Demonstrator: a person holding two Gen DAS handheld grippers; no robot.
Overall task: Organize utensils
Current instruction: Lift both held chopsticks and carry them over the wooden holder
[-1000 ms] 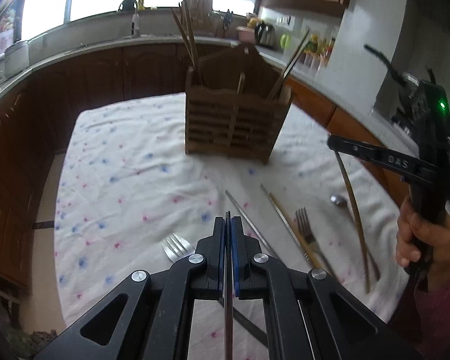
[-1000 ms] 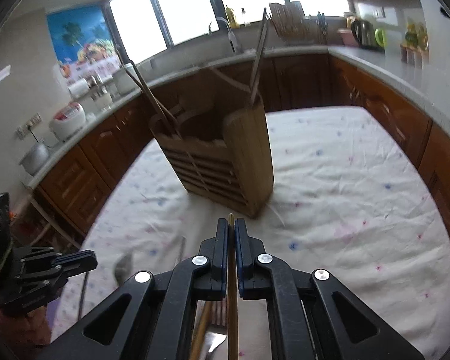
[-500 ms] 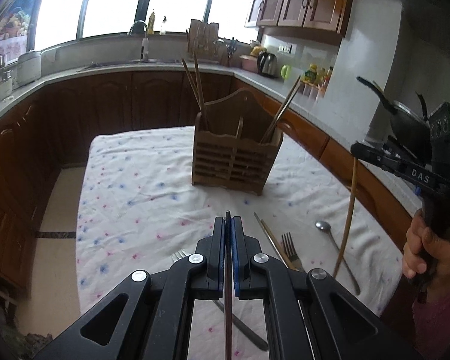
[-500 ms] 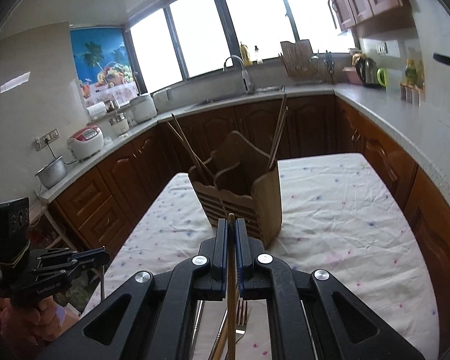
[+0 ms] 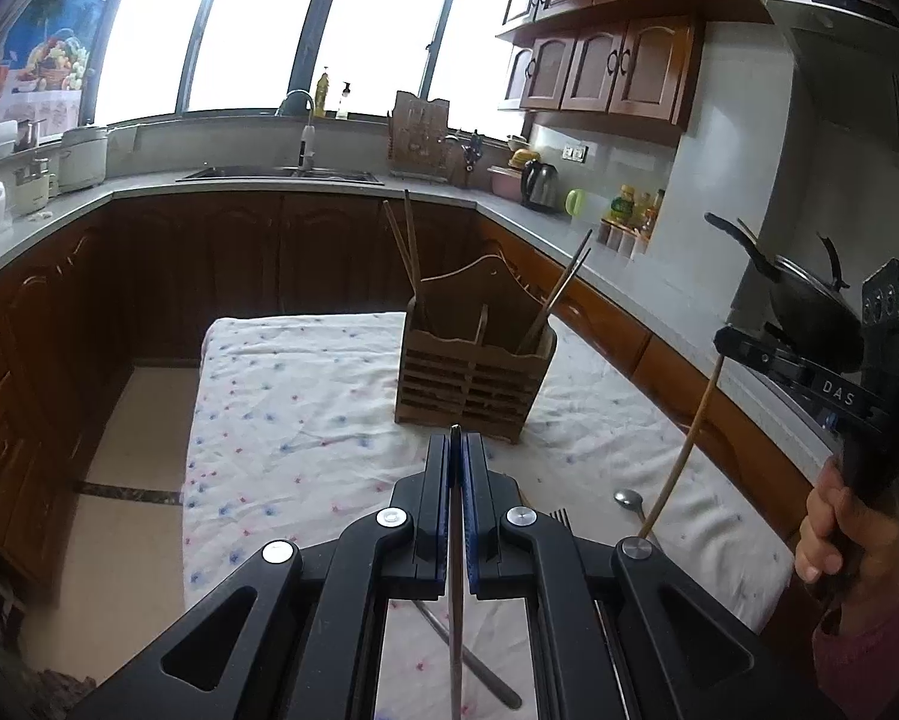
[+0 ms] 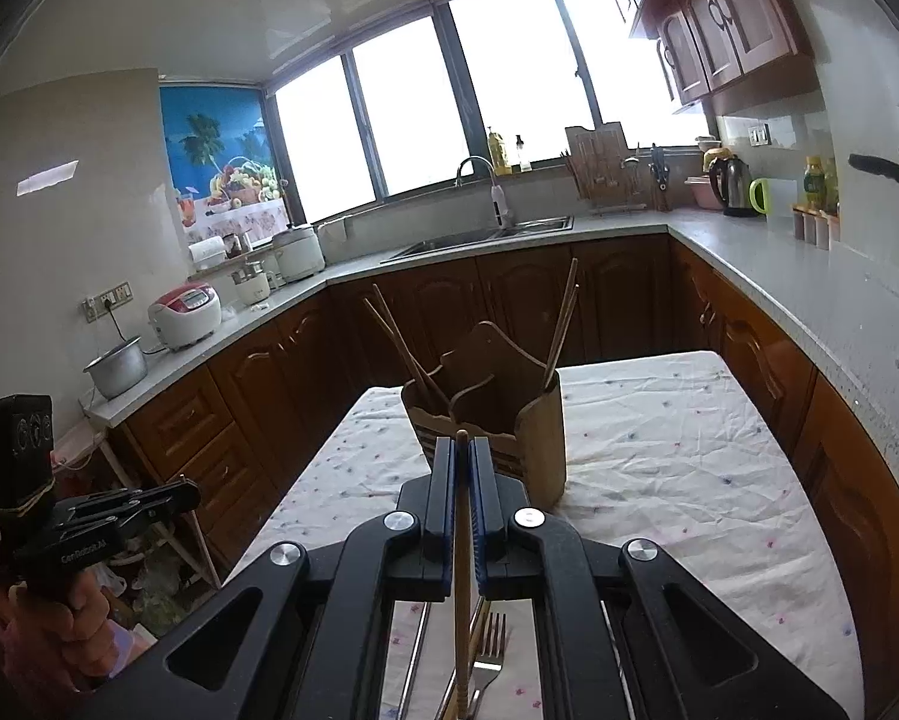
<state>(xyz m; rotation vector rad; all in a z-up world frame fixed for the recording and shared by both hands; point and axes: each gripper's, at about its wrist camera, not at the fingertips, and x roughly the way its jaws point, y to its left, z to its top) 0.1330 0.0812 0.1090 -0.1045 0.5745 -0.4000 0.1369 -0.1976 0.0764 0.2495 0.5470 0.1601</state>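
A wooden utensil caddy stands on the cloth-covered table, with chopsticks standing in its left and right compartments; it also shows in the right wrist view. My left gripper is shut on a thin metal chopstick, raised well above the table. My right gripper is shut on a wooden chopstick; in the left wrist view that chopstick hangs down from the right gripper.
A spoon and a fork lie on the near part of the table, with another metal piece under my left gripper. Kitchen counters with sink, kettle and rice cookers surround the table. A wok sits at right.
Both grippers have risen and drawn back from the caddy, each carrying its chopstick; the table and caddy now look farther and lower.
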